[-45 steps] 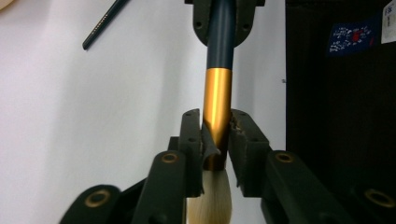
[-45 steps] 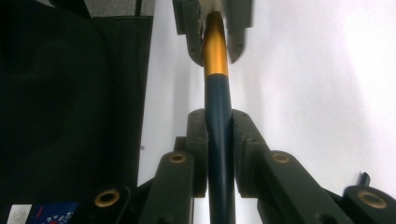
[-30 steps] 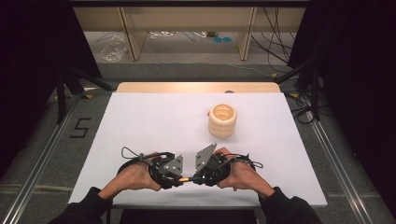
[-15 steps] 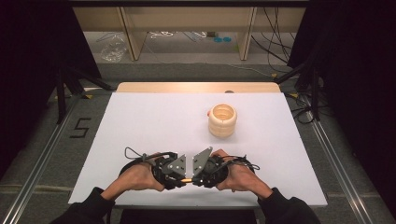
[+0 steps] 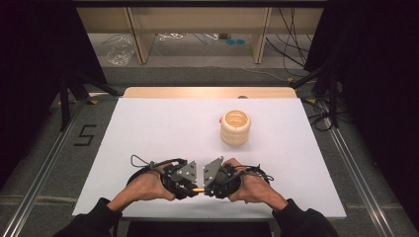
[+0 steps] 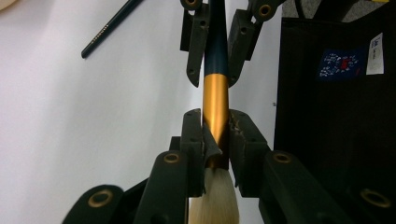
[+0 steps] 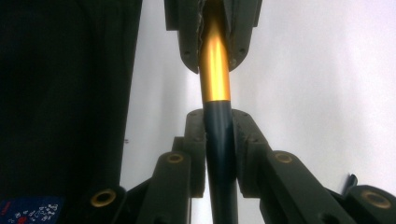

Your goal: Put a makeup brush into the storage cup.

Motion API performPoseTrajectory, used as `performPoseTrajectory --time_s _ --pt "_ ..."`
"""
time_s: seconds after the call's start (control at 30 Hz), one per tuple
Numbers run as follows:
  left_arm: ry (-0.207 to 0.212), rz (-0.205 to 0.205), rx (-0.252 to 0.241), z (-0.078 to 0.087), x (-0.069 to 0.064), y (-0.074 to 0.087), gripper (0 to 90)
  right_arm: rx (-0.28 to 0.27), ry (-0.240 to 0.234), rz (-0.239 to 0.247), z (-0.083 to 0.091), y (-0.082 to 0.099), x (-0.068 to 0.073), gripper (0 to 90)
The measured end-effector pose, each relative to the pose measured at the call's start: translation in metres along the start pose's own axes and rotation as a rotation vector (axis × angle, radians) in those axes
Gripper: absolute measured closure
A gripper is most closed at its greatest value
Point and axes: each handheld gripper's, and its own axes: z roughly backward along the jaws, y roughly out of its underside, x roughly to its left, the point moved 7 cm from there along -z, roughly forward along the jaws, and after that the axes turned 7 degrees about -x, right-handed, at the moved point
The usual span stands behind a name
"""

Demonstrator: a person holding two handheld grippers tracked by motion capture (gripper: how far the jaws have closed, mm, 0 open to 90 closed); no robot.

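Note:
A brush with a dark blue handle [image 7: 219, 154], a gold ferrule [image 6: 215, 102] and pale bristles [image 6: 215, 200] is held level between both grippers, low over the white table near its front edge. My left gripper [image 6: 215, 128] is shut on the gold ferrule just ahead of the bristles. My right gripper [image 7: 218, 126] is shut on the blue handle where it meets the gold. In the high view the left gripper [image 5: 190, 186] and right gripper [image 5: 204, 186] face each other tip to tip, with a short gold piece of the brush [image 5: 197, 189] between them.
A stack of pale wooden rings [image 5: 235, 127] stands on the white table [image 5: 163, 123] right of centre, with a small red thing [image 5: 220, 119] beside it. A second thin dark brush [image 6: 109, 28] lies on the table. Dark clothing with a blue label [image 6: 341, 65] is close by the front edge.
Hardly anything: both hands stay in place with the brush held between the grippers; the right gripper's grey plate has tipped slightly lower.

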Motion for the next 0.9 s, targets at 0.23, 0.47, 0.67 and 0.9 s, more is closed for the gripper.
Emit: performPoseTrajectory --time_s 0.23,0.47,0.67,0.9 --pt "0.002 0.006 -0.017 0.000 -0.001 -0.003 76.6 0.004 0.004 0.001 -0.002 -0.001 0.002 78.4" --pt "-0.001 0.033 -0.059 0.000 -0.001 -0.006 75.8 0.027 0.004 0.029 -0.002 0.000 0.002 79.3" --pt "-0.004 0.038 -0.072 0.002 0.000 -0.008 75.1 0.023 0.013 0.029 -0.001 0.000 0.001 79.3" --pt "-0.059 0.038 -0.121 0.015 0.008 -0.013 61.3 0.005 0.015 -0.016 0.002 0.000 0.000 79.4"
